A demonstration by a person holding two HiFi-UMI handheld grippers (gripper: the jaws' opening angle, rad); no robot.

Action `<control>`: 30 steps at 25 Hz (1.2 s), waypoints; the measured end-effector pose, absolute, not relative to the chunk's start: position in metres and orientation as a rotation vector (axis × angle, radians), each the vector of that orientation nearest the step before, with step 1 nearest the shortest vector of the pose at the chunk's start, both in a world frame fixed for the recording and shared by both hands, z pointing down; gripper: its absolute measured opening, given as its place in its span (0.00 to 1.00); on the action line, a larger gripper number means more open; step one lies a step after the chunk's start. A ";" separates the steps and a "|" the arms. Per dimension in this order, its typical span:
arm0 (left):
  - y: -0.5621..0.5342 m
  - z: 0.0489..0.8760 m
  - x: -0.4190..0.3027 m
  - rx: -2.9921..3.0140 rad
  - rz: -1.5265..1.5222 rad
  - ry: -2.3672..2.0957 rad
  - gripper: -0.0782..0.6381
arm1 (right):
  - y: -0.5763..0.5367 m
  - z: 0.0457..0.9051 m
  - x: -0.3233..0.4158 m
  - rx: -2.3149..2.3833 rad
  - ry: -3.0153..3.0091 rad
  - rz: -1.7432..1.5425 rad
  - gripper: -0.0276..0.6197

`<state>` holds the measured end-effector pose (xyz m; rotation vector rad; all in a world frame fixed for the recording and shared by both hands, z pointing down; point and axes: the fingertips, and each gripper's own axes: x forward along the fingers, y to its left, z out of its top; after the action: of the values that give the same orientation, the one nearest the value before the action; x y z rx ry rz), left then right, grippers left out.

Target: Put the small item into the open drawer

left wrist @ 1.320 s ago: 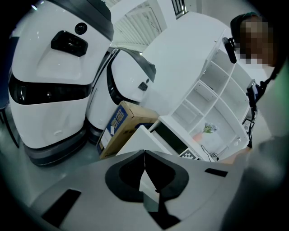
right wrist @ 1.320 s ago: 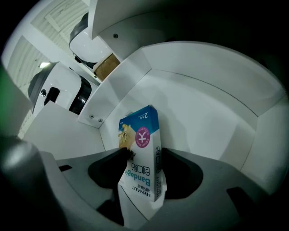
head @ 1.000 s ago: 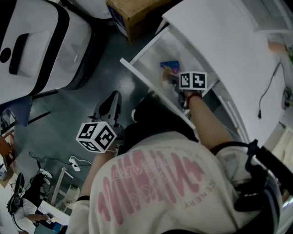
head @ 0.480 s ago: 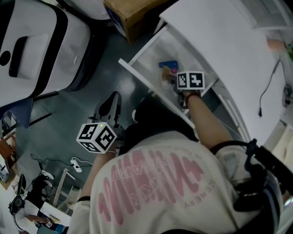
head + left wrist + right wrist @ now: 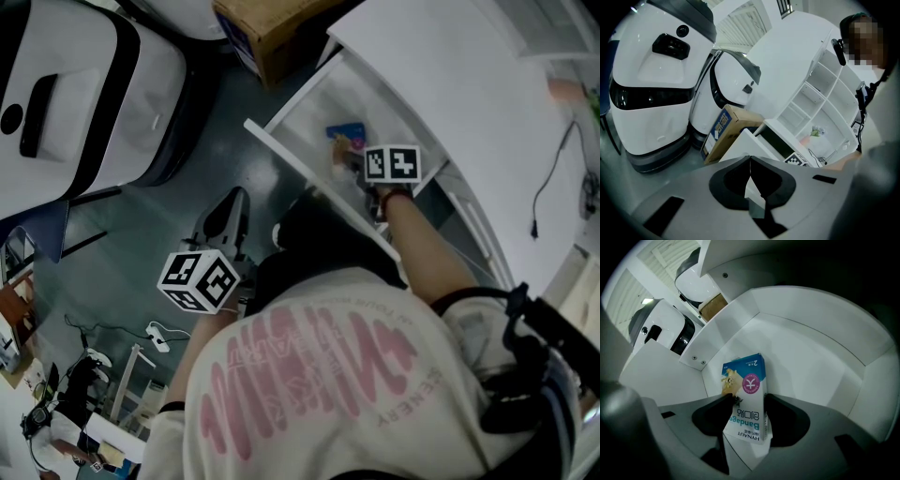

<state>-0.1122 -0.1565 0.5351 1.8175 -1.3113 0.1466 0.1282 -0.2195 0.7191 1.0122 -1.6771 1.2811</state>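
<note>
The box (image 5: 746,385) between the matt grey plastic jaws of the right gripper (image 5: 749,401) is smooth, faintly glossy printed card; the drawer (image 5: 820,348) around it looks smooth, matt white.

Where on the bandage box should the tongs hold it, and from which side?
Across its width, on the two long parallel edges near the end, as the right tongs hold the bandage box now. Come from the open top of the drawer, along the box's length; the drawer walls likely block the sides.
</note>
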 end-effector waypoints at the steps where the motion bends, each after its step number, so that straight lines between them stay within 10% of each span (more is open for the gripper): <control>1: -0.156 0.534 -0.113 1.820 0.149 -1.312 0.15 | -0.219 0.718 0.129 1.019 -1.677 1.283 0.43; 14: -0.167 0.509 -0.111 1.918 0.168 -1.277 0.15 | -0.217 0.682 0.146 1.089 -1.673 1.214 0.42; 30: -0.171 0.431 -0.069 2.161 0.055 -1.145 0.15 | -0.182 0.538 0.158 1.419 -1.823 1.067 0.18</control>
<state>-0.0690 -0.1711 0.4314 2.1606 -1.1449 0.0554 0.1581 -0.1820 0.5379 1.4192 -1.8231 1.0668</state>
